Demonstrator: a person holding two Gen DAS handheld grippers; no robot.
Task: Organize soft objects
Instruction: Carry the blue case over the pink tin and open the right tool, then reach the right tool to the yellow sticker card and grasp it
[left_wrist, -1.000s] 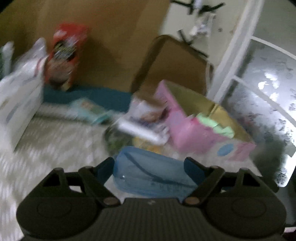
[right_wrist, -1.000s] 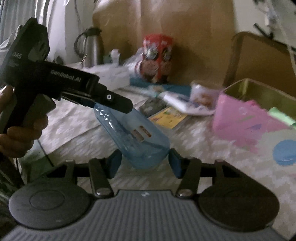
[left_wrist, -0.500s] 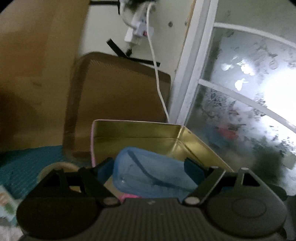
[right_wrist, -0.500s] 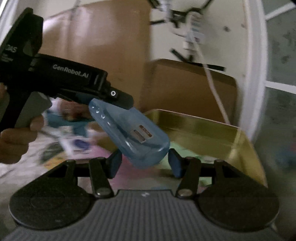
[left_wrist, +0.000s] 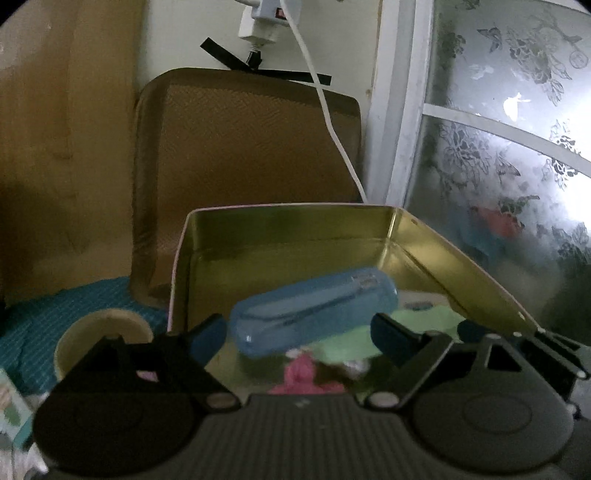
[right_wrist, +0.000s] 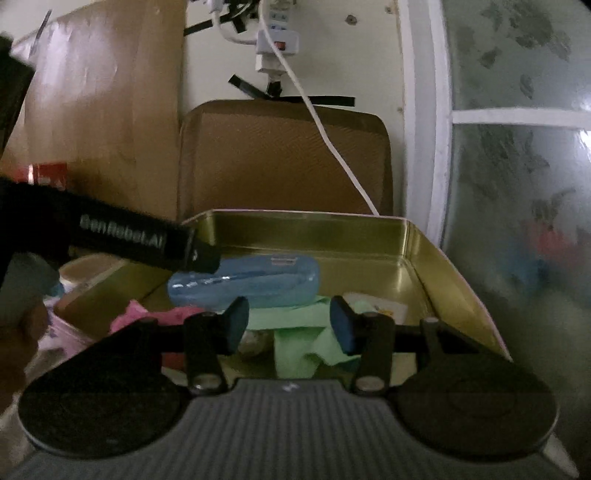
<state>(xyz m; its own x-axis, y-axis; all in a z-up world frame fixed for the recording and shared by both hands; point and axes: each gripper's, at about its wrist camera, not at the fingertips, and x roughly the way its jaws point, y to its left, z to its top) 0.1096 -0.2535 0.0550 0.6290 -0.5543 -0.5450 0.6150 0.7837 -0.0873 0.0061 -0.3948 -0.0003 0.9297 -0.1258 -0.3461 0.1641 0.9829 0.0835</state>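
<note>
1. The blue see-through case (left_wrist: 314, 310) is in the gold tin box (left_wrist: 288, 229). It is over the green cloth (right_wrist: 295, 334) and the pink cloth (left_wrist: 303, 373) that lie in the box.
2. The case is long. In the left wrist view it runs sideways across the gap of the left gripper (left_wrist: 295, 332), with its far end tipped up a bit to the right.
3. It sits just ahead of the left jaws, and the left pad is right beside its near end. I see no squeeze on it. The left jaws are opening, with the case between them.
4. In the right wrist view the case (right_wrist: 243, 282) is ahead of the right gripper (right_wrist: 288, 325) and a bit to the left, past the tips. Nothing is between the right jaws. They stand apart and are closing.
5. The left gripper's black body (right_wrist: 147, 243) reaches in from the left and its tip is at the case, so the left hand is nearer.
6. I think the case is being let go into the box, so the left jaws must pull back along the case, not across it.
</note>
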